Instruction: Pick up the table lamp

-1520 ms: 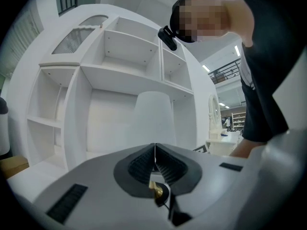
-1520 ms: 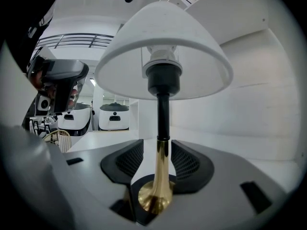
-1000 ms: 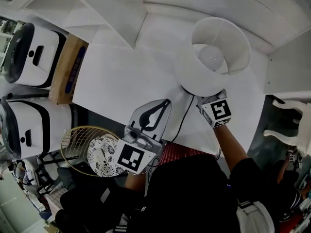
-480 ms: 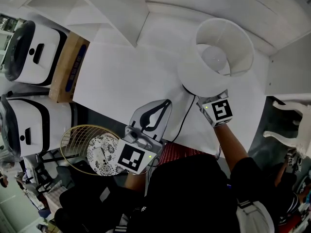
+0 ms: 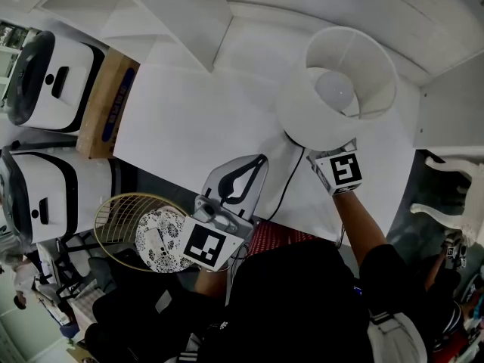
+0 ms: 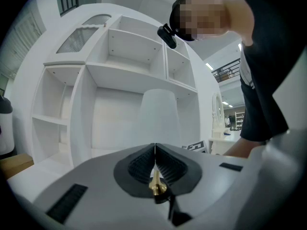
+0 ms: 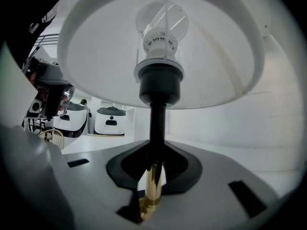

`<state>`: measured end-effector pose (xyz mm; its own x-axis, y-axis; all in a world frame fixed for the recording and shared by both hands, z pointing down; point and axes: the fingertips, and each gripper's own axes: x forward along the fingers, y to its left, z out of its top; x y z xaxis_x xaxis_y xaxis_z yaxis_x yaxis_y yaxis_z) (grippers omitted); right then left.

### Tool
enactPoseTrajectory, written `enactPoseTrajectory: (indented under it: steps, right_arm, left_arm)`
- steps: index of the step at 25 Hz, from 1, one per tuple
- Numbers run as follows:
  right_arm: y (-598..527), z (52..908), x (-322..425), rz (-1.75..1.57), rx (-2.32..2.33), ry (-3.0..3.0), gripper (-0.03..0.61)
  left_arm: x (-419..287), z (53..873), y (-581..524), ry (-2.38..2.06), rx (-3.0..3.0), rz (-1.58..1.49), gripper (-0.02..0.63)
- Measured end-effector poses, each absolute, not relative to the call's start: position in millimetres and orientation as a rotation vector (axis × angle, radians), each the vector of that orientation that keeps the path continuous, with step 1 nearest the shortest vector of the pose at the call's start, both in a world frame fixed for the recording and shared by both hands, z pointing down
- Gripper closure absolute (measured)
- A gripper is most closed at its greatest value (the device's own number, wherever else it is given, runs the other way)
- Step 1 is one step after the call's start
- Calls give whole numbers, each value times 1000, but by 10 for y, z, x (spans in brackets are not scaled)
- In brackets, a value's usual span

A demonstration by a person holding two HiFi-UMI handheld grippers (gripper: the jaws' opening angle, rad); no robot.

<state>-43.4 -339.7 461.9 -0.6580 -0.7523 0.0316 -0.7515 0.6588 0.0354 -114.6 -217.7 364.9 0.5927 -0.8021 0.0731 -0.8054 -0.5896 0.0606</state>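
The table lamp (image 5: 336,89) stands on the white table (image 5: 189,119) at the back right, with a white shade and a clear bulb (image 7: 161,23). My right gripper (image 7: 156,159) reaches in level under the shade. Its jaws have just been closing, and they now press on the lamp's black stem (image 7: 157,123). In the head view only the marker cube of the right gripper (image 5: 338,172) shows below the shade. My left gripper (image 5: 259,159) rests shut and empty near the table's front edge. From the left gripper (image 6: 155,145) the lamp (image 6: 158,109) shows ahead.
The lamp's black cable (image 5: 286,187) runs across the table toward the front edge. White shelving (image 6: 120,80) rises behind the table. Two white and black appliances (image 5: 45,82) and a cardboard box (image 5: 106,104) are at the left. A racket (image 5: 128,218) lies below them.
The lamp shade and the right gripper's cube sit slightly further right than a second ago. The left gripper has not moved.
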Motion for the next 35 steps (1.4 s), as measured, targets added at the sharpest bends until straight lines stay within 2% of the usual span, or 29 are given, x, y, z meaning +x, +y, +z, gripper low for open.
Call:
enactPoseTrajectory:
  steps: [6, 35]
  right_arm:
    - [-3443, 4486, -490, -81, 1287, -2843, 545]
    - [-3434, 4410, -474, -40, 1327, -2862, 552]
  left_arm:
    - [-1181, 3660, -2168, -1391, 2712, 65, 600]
    - [-1193, 3716, -2182, -1395, 2709, 98, 601]
